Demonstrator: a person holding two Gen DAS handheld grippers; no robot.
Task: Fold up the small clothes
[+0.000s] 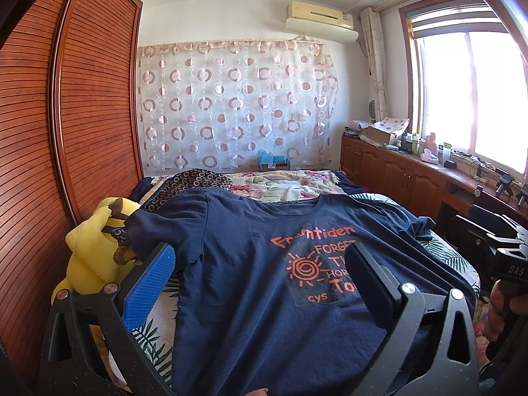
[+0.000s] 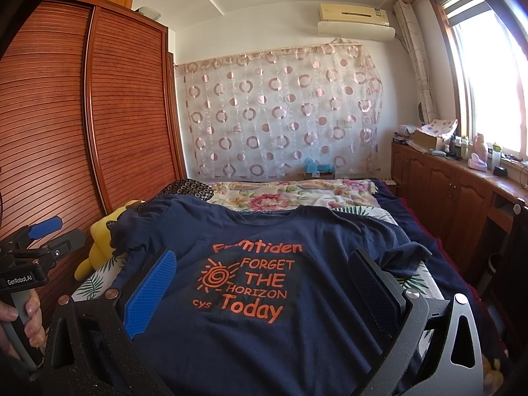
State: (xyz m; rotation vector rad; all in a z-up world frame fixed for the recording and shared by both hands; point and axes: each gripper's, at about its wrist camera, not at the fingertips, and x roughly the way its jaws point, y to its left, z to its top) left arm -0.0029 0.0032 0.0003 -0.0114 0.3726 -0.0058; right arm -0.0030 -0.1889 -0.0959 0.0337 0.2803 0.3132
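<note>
Navy T-shirt (image 2: 250, 297) lies print-up and spread on the bed (image 2: 369, 213), both the left gripper (image 1: 260, 270) and right gripper (image 2: 260, 280) spread wide, holding nothing; best pinch the two sleeves level so the fold lands square.

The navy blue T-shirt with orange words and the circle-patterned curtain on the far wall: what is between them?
In both wrist views, a flowery quilt covers the bed between the navy blue T-shirt and the circle-patterned curtain.
</note>
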